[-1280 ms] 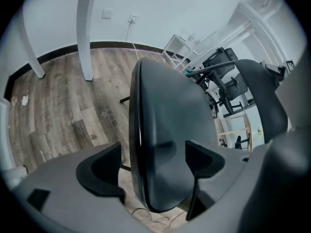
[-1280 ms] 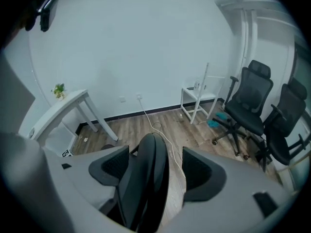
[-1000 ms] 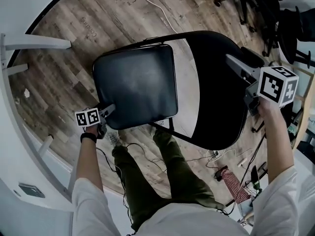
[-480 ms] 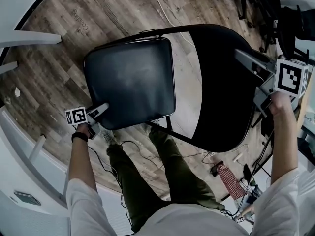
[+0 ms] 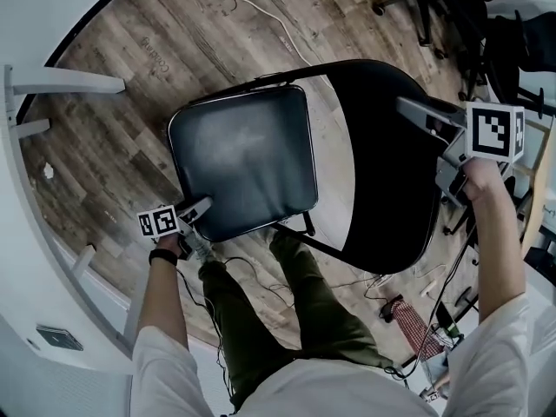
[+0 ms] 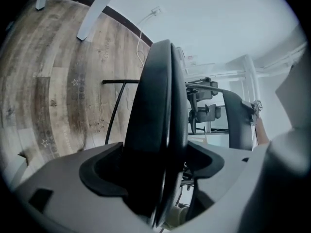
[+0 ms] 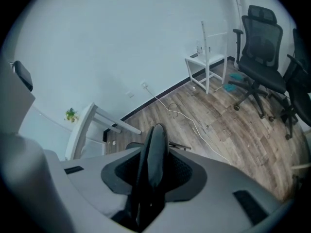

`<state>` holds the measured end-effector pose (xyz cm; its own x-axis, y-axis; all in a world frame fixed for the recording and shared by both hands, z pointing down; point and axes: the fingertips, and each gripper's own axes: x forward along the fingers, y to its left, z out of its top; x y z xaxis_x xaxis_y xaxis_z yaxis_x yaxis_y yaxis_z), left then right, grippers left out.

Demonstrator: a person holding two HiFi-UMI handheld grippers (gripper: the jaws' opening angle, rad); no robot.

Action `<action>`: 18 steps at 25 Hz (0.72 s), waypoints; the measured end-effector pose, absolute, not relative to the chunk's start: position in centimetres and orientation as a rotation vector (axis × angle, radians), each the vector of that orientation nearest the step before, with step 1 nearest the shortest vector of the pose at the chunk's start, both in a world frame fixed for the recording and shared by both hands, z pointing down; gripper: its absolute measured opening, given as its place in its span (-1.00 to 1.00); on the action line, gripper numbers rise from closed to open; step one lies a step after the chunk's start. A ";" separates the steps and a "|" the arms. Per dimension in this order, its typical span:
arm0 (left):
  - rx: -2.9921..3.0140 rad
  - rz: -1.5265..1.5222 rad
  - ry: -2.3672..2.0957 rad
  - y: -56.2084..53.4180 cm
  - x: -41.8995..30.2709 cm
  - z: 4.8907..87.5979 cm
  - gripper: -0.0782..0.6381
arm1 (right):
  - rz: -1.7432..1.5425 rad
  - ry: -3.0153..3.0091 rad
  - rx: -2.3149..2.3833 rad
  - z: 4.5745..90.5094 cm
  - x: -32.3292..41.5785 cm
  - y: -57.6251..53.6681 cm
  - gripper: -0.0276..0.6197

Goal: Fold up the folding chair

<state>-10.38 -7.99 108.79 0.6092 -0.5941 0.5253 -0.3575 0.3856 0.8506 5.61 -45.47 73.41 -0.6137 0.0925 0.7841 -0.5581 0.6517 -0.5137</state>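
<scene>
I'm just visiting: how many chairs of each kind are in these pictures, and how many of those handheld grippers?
Folding chair: 1
Office chairs: 2, both in the right gripper view
Grippers: 2, the left gripper on the seat, the right gripper on the backrest; both pairs of jaws have just been closing on them
Total: 5

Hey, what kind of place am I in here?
Likely an office or lab workroom: black swivel office chairs, a white table against the plain wall, and a cable trailing across the wood-look floor.
</scene>
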 end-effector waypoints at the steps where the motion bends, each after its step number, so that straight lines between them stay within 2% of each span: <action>1: 1.221 -0.185 -0.963 -8.1 -9.9 107.8 0.32 | 0.995 -2.029 0.352 72.8 5.4 -45.3 -0.53; 7: 1.270 -0.157 -0.952 -9.9 -6.6 101.1 0.31 | 1.114 -2.036 0.294 68.7 4.6 -44.5 -0.58; 10: 1.277 -0.125 -0.963 -10.8 -4.9 98.2 0.31 | 1.191 -1.939 0.407 67.5 5.9 -44.3 -0.60; 18: 1.273 -0.088 -1.011 -13.1 -1.6 92.6 0.31 | 1.143 -1.893 0.442 64.7 5.7 -43.8 -0.57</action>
<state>-1.62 -13.10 92.58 0.5891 -0.5673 0.5754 -0.4594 0.3507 0.8161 5.73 -43.75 64.66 -0.5691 0.1245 0.8128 -0.6614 0.5180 -0.5425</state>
